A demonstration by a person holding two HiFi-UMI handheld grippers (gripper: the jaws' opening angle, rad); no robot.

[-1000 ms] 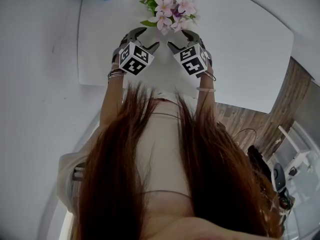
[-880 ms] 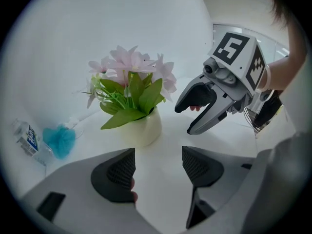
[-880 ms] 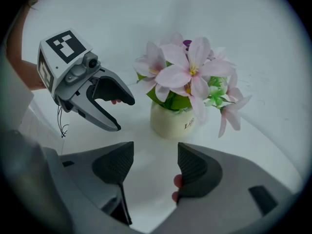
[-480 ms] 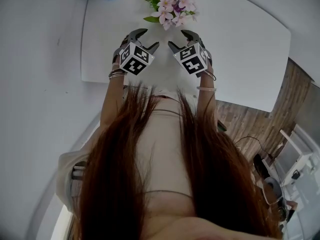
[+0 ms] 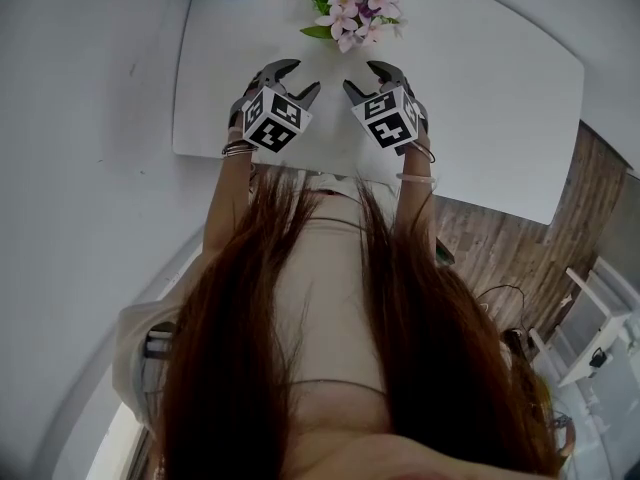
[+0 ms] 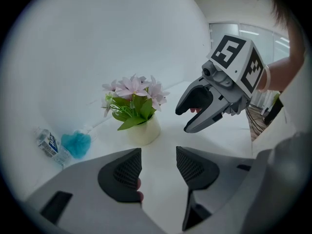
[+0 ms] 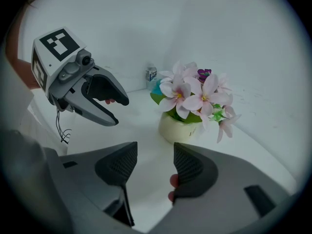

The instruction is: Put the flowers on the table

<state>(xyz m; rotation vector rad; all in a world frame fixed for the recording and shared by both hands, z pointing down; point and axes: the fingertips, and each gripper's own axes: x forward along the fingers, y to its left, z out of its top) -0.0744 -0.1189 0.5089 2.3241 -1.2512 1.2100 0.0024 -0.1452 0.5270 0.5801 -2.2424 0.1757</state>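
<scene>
Ahead of both grippers, between their lines: flowers (image 5: 355, 10) upright on table (image 5: 480, 78), untouched, slightly nearer right gripper (image 5: 360, 76). Left gripper (image 5: 302, 76) and right both empty, jaws apart, just been closing. Looks placed.

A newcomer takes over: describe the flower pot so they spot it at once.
Start at the white table. Near its far edge stands the flower pot, cream, with pink blossoms and green leaves. Its neighbours, a blue puff and a small bottle, carry no flowers.
</scene>
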